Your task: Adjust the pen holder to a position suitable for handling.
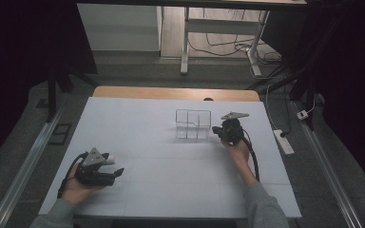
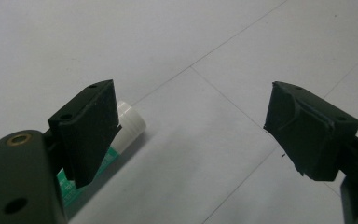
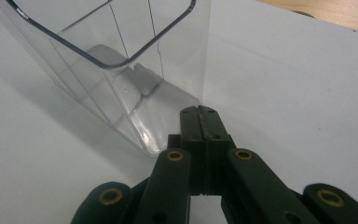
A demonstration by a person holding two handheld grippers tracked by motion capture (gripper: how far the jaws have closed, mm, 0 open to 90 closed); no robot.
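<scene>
Spreading wide, left claw (image 2: 191,126) empty; shift toward tube (image 2: 129,122) beside its jaw before squeezing. Right claw (image 3: 200,121) clenched beside clear container (image 3: 121,70).

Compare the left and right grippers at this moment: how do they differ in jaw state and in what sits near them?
The left gripper has its jaws spread wide apart, while the right gripper has its jaws pressed together, holding nothing. The left gripper sits near the table's front edge, a white-capped tube lying beside one jaw, outside the gap; the right gripper rests farther back, against the clear plastic container. Both are black, hand-held and low over the white table.
</scene>
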